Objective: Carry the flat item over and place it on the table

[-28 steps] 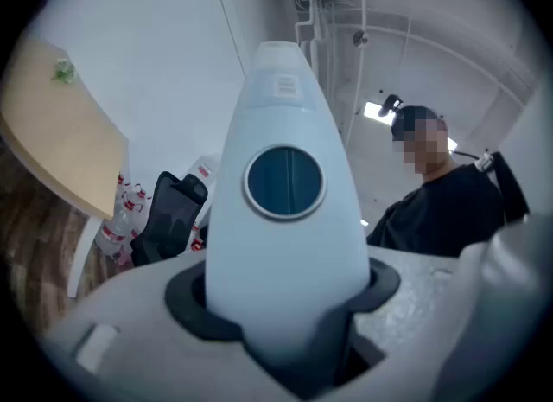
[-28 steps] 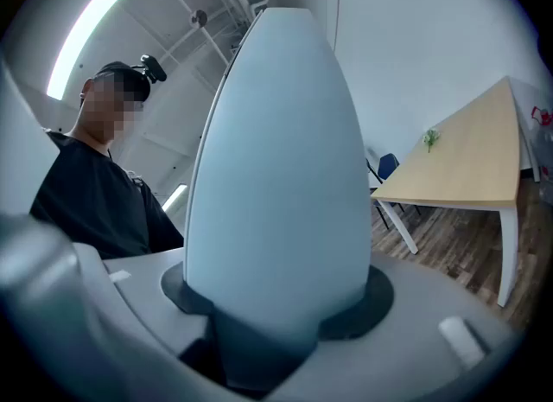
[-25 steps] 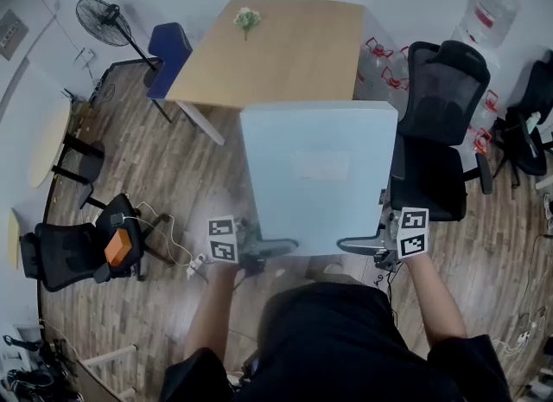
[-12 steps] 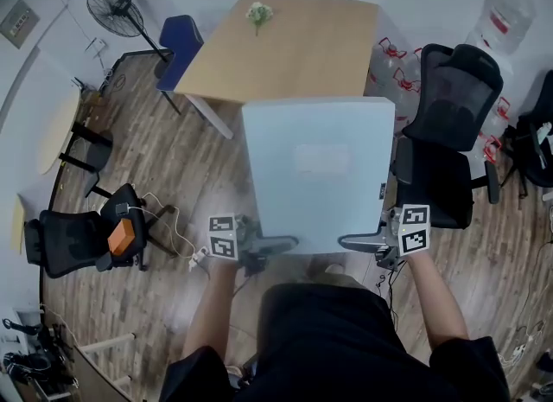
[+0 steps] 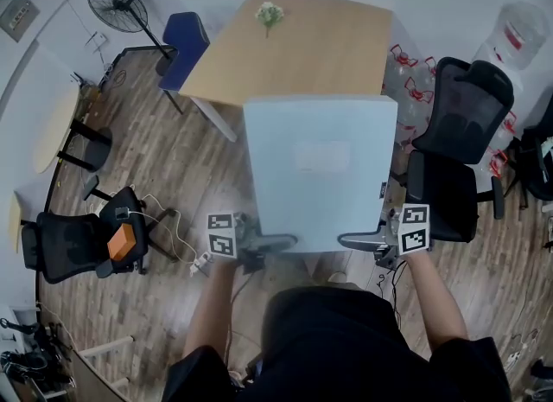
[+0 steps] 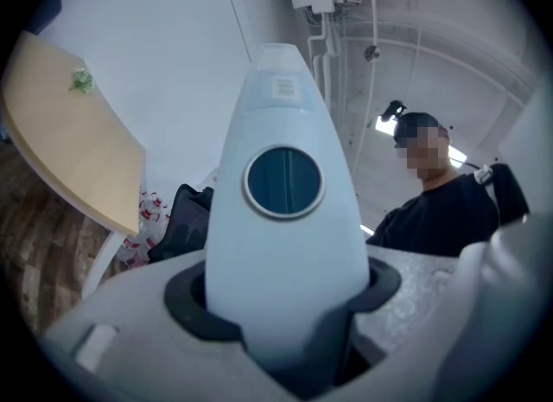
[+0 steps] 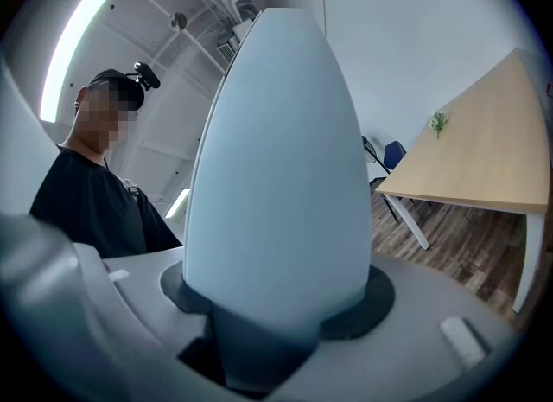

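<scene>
While left gripper (image 5: 270,243) and right gripper (image 5: 359,240) both clamp just the near edge of the pale blue flat panel (image 5: 320,167), held out over the floor, its far end could sag or slip | far edge roughly at the wooden table (image 5: 294,54) rim | black office chair (image 5: 458,141) crowds the right, open floor on the left

Both arms reach forward, roughly parallel: left arm (image 5: 210,305) and right arm (image 5: 435,301) are bare below dark sleeves. The left gripper (image 5: 275,242) and right gripper (image 5: 356,241) sit side by side at about the same height, marker cubes facing up. Each is on the near edge of the flat panel (image 5: 320,167), one toward each corner. In both gripper views the jaws are clamped on the panel, dark pads pressing it from both sides.
</scene>
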A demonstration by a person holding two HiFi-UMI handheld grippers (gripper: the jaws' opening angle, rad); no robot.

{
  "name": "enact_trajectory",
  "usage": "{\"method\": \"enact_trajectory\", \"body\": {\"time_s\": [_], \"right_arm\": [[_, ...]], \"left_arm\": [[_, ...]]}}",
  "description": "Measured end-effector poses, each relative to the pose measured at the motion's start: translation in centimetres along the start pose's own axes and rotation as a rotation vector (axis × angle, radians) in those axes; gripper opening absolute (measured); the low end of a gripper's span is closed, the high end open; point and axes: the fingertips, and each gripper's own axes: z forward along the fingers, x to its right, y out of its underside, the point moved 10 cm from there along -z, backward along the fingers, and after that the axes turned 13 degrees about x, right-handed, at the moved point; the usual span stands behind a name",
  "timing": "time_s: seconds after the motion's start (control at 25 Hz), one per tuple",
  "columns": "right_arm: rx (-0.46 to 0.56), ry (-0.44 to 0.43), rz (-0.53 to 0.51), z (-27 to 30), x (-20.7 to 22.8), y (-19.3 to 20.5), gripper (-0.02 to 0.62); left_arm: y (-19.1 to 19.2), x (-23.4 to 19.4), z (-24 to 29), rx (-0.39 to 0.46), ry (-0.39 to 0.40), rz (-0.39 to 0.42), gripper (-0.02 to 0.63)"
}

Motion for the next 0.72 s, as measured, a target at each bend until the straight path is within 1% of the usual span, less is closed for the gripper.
{"method": "enact_trajectory", "body": {"time_s": [0.16,0.36,0.44,0.72], "right_arm": [[-0.002,0.004,0.015,4.3,3.9,-1.5,0.296],[0.007,0.014,0.012,10.7,9.5,-3.4,0.296],[0.01,0.026,0.026,13.3,11.6,-4.1,0.295],[0.033,0.068,0.058,21.3,16.6,-6.6,0.296]], "left_arm": [[-3.9,-3.5,-2.9,0.012,-0.002,-0.013,0.307],[-9.9,-8.7,-7.2,0.003,0.005,-0.021,0.307],[-12.3,-10.8,-8.9,0.002,0.006,-0.033,0.308],[-19.9,-15.8,-13.9,-0.017,0.021,-0.082,0.31]]}}
